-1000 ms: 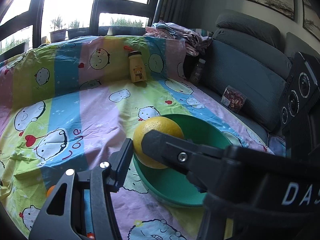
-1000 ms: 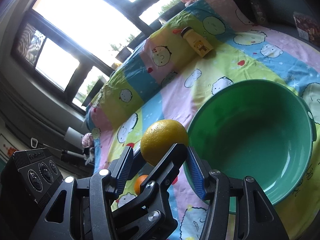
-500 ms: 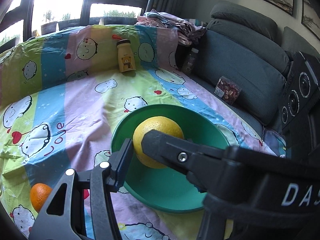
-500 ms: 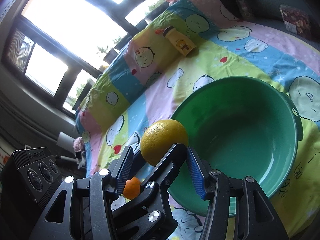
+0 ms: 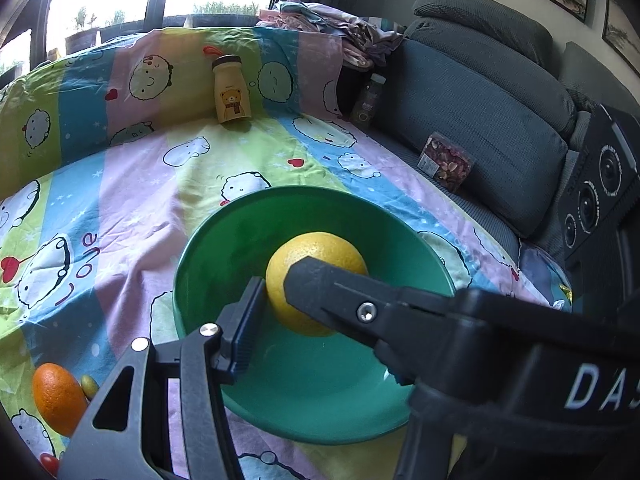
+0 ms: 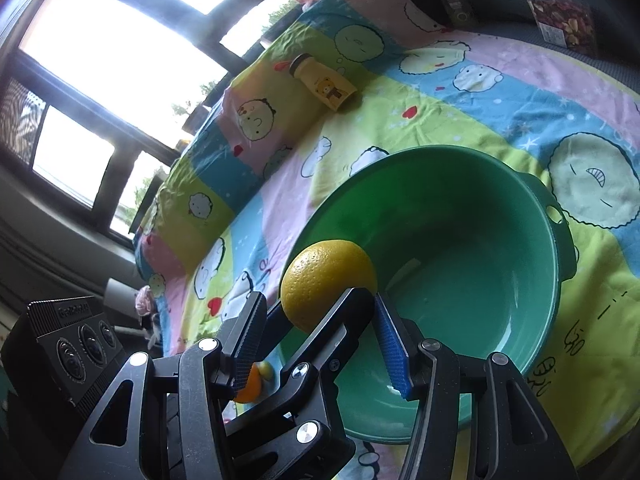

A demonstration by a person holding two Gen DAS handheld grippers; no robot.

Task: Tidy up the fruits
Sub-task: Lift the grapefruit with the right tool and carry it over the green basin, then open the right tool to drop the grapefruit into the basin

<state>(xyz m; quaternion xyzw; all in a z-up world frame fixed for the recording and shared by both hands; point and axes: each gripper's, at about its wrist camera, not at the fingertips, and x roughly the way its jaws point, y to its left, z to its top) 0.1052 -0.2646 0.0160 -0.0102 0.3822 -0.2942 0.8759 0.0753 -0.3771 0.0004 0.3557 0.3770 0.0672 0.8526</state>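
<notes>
My left gripper [image 5: 276, 284] is shut on a large yellow citrus fruit [image 5: 316, 264] and holds it over the inside of the green bowl [image 5: 320, 380]. In the right wrist view the same fruit [image 6: 326, 276] sits above the near left rim of the bowl [image 6: 480, 240], held by the left gripper's fingers [image 6: 340, 320]. My right gripper [image 6: 316, 328] is open, its two fingers either side of the left gripper. A small orange [image 5: 56, 398] lies on the sheet at the left, with a small green fruit [image 5: 89, 385] beside it.
A yellow bear bottle [image 5: 231, 90] stands at the back of the cartoon sheet [image 5: 120, 200]. A grey sofa [image 5: 480, 100] runs along the right with a snack packet [image 5: 444, 162] and a dark bottle [image 5: 366, 100]. Clothes [image 5: 332, 20] are piled behind.
My left gripper has carried the yellow fruit from the bowl's left rim to above its inside. The bowl now fills more of both views. The orange has come into view at the left.
</notes>
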